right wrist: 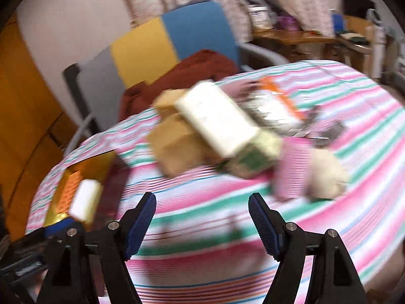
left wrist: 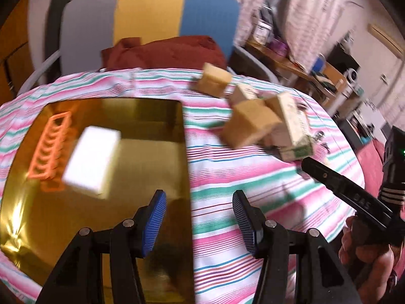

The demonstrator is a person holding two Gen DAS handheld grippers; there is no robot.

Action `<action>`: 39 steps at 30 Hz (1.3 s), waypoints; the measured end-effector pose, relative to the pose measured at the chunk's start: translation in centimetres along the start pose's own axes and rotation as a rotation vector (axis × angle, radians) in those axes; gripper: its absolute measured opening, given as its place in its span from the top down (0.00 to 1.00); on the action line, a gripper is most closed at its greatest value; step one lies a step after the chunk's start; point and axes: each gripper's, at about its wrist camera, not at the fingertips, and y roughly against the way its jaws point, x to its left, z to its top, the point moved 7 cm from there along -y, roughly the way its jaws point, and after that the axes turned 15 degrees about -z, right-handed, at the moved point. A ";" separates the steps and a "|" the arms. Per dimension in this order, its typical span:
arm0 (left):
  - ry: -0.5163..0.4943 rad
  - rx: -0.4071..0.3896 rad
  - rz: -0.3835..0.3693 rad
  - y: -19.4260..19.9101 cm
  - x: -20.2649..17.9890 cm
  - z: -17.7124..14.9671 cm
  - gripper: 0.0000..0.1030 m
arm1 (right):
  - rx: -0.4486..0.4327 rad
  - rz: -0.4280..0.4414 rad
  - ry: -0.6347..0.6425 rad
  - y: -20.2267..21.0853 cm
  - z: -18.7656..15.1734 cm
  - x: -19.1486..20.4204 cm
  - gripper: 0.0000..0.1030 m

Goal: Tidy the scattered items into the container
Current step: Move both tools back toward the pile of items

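Left wrist view first: the left gripper [left wrist: 199, 224] was held with its blue-padded jaws spread wide and nothing between them, poised over the near right edge of the gold tray [left wrist: 152, 164]. The tray was set on the striped tablecloth [left wrist: 253, 177], and two things were already seen inside it: a white block [left wrist: 92, 160] and, just beside it on the left, an orange plastic rack [left wrist: 52, 145]. Off to the right of the tray, a cluster of tan cardboard boxes [left wrist: 249, 128] was piled on the cloth, with a cream carton [left wrist: 295, 129] leaned against them. The right gripper [left wrist: 307, 164] was caught at the right edge, gripped by a hand [left wrist: 367, 255]; its tip was near the carton, though its jaw spread could not be read from here. A multicoloured chair [left wrist: 152, 15] with a red cloth [left wrist: 164, 50] on it was seen behind the table.

Over to the right wrist view, heavily blurred: the right gripper [right wrist: 202, 224] was shown wide open and empty, above bare tablecloth [right wrist: 202, 202]. The cream carton [right wrist: 220, 124] and tan boxes [right wrist: 174, 139] were stacked ahead. To their right, a pink item [right wrist: 291, 169] and a pale fluffy object [right wrist: 326, 174] were made out. The tray [right wrist: 76, 177] sat far left, white block [right wrist: 84, 200] inside.
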 end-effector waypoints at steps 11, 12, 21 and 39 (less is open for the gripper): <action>-0.101 0.088 -0.110 -5.8 -6.7 -0.2 0.46 | 0.019 -0.183 -0.080 -3.3 1.8 -10.3 0.26; -0.108 0.096 -0.124 -6.2 -7.2 -0.4 0.46 | 0.022 -0.186 -0.083 -3.7 1.9 -10.6 0.26; -0.143 0.141 -0.153 -8.4 -9.0 -1.1 0.46 | 0.066 -0.062 -0.046 -7.0 2.2 -10.3 0.42; -0.140 0.138 -0.178 -9.1 -9.6 -1.3 0.46 | 0.102 0.062 0.047 -2.7 -3.2 -5.7 0.53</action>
